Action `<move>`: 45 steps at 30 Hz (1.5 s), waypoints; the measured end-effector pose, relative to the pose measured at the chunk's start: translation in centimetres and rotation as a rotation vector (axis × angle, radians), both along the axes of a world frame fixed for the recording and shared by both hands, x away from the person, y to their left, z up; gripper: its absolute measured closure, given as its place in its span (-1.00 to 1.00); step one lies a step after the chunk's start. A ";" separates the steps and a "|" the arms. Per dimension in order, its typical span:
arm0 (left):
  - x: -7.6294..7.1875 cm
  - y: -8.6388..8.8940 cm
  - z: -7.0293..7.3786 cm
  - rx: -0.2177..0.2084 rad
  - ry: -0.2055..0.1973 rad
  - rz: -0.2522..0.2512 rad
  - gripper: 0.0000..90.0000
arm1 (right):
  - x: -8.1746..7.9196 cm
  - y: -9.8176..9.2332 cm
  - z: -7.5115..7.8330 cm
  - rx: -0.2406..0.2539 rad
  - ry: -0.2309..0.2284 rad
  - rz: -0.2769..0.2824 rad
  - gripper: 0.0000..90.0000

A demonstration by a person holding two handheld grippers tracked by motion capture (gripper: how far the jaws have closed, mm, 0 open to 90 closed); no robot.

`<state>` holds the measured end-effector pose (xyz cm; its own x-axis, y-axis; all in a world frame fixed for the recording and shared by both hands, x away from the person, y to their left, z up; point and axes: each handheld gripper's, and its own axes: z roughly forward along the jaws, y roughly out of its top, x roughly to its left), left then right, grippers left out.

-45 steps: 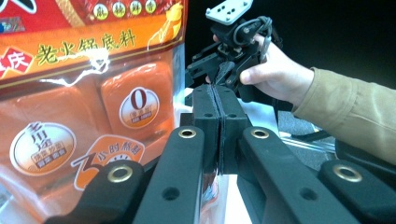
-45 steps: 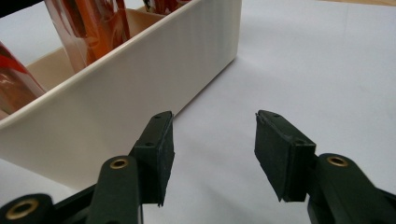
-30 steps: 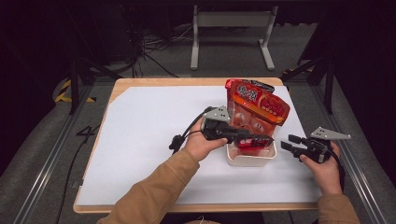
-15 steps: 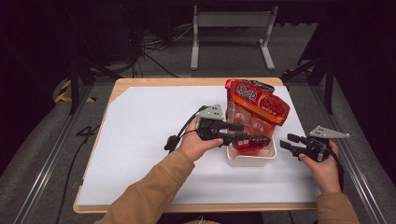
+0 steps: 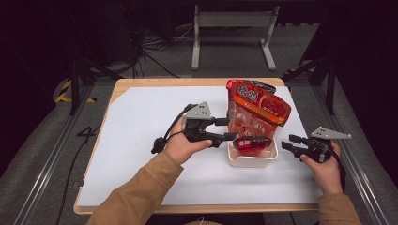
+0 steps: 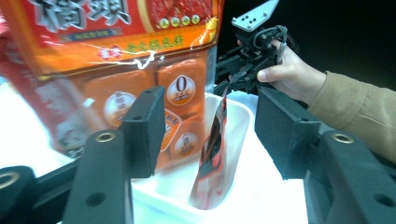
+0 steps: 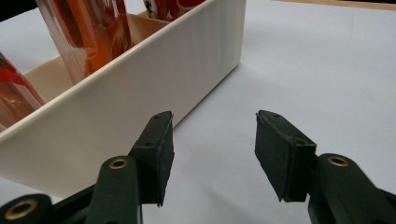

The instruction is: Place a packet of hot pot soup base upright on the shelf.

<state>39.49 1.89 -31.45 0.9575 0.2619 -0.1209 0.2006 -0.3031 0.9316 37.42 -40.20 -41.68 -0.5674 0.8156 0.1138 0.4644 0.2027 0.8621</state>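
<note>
Two sets of tongs, one white bin, snack packets getting filed upright.

Biggest first: the surface (image 5: pixel 141 140) carries the bin (image 5: pixel 251 159) around 3 o'clock of centre, with the big orange packet (image 5: pixel 256 110) leaning at its 12 o'clock end. The small red packet (image 6: pixel 212 154) stands inside, between the left tongs (image 5: pixel 224 129), whose jaws have just been opening and no longer touch it. Back out straight so it doesn't tip. The right tongs (image 5: pixel 293 143) sit apart, empty, beside the bin.
</note>
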 end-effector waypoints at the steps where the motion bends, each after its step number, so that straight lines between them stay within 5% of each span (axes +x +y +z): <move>1: -0.1 0.6 0.2 0.010 -0.006 0.020 -0.04 | 0.0 0.0 0.0 0.000 0.001 0.000 0.05; 12: -1.3 7.2 0.9 0.058 -0.034 0.129 -0.09 | -0.1 -0.1 0.0 0.013 0.004 -0.008 0.03; 20: -1.7 11.1 0.2 0.070 -0.007 0.213 -0.24 | -0.3 -0.3 -0.1 0.015 0.006 -0.014 0.01; 27: -2.0 14.8 -1.3 0.104 -0.014 0.312 -0.39 | -0.4 -0.4 0.0 0.018 0.002 -0.016 -0.01; 36: -2.1 17.7 -3.8 0.092 -0.006 0.388 -0.47 | -0.4 -0.5 0.0 0.020 0.004 -0.016 -0.02; 42: -2.1 19.3 -6.0 0.044 0.042 0.437 -0.52 | -0.4 -0.4 0.0 0.020 0.005 -0.018 -0.02; 45: -2.0 20.1 -7.1 0.059 0.054 0.463 -0.54 | -0.3 -0.3 -0.1 0.017 0.009 -0.016 -0.02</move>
<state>37.46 21.94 -38.57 0.7308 0.6683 -0.1392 0.3745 -0.2221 0.9002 37.08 -40.53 -41.78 -0.5530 0.8225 0.1328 0.4754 0.1806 0.8610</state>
